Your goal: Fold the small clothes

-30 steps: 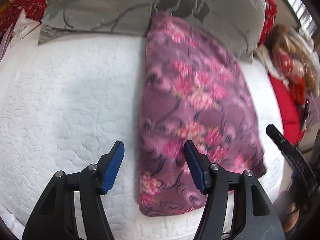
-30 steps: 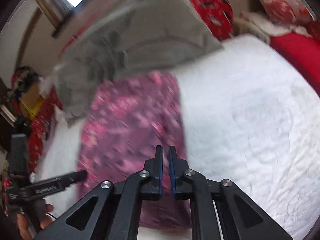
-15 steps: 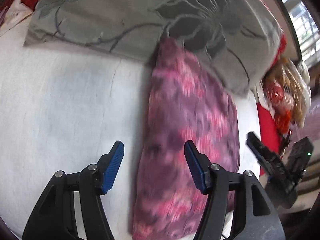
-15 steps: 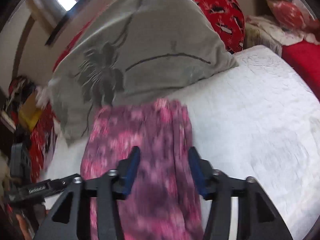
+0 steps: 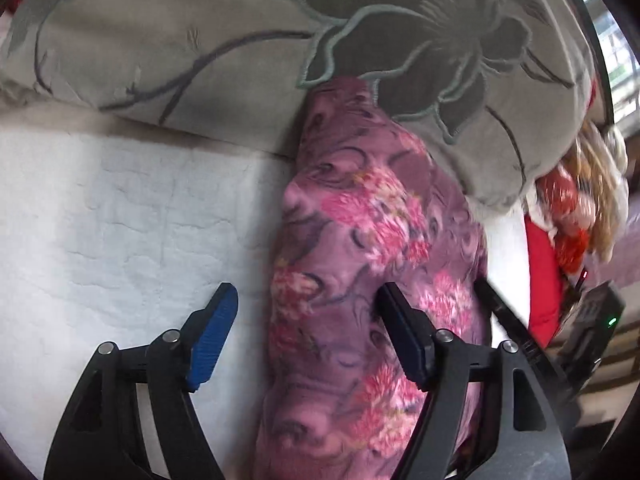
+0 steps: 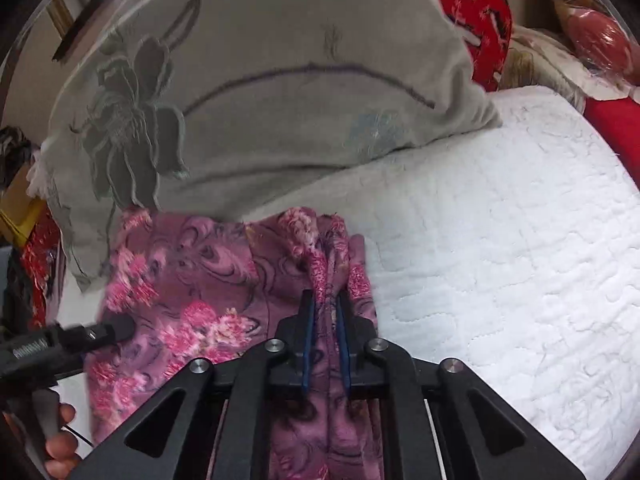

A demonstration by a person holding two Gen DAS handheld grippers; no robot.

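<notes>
A purple garment with pink flowers (image 5: 360,248) lies folded lengthwise on a white quilted bed (image 5: 100,220), its far end against a grey pillow (image 5: 200,40). My left gripper (image 5: 304,336) is open, its jaws straddling the garment's left edge, holding nothing. In the right wrist view my right gripper (image 6: 326,340) is shut on a bunched ridge of the garment (image 6: 192,280) near its right edge. The left gripper's finger (image 6: 100,332) shows at that view's left, over the cloth.
The grey flowered pillow (image 6: 260,80) lies across the head of the bed. Red patterned bedding (image 6: 476,12) and wrapped bundles lie beyond it. The white quilt (image 6: 500,240) stretches to the right. Red fabric and a doll-like toy (image 5: 572,208) sit at the bed's right side.
Both grippers have moved forward toward the pillow. My right gripper opened, then shut on a ridge of the garment. The left gripper stayed open.
</notes>
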